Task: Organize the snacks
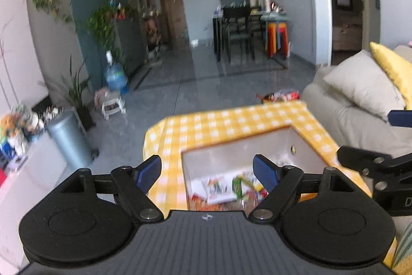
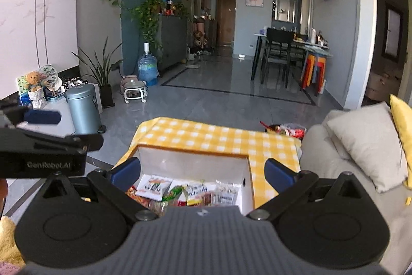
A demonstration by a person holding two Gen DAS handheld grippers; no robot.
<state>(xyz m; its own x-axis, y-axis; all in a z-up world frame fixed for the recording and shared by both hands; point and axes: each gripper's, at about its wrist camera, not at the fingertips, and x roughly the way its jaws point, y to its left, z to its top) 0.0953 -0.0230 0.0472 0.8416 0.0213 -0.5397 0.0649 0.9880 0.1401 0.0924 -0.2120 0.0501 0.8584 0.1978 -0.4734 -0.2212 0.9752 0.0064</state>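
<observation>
A white open box (image 1: 257, 146) (image 2: 190, 161) sits on a table with a yellow checked cloth (image 1: 206, 125) (image 2: 200, 135). Several snack packets (image 1: 226, 187) (image 2: 185, 191) lie inside it. My left gripper (image 1: 207, 172) is open and empty above the box's near left part. My right gripper (image 2: 203, 172) is open and empty above the box. The left gripper shows at the left edge of the right wrist view (image 2: 43, 117); the right gripper shows at the right edge of the left wrist view (image 1: 373, 161).
A beige sofa with a grey cushion (image 2: 368, 143) and a yellow cushion (image 1: 394, 68) stands right of the table. More snack packets (image 2: 288, 130) (image 1: 280, 96) lie beyond the table's far right corner. A metal bin (image 2: 83, 108) stands on the floor at left.
</observation>
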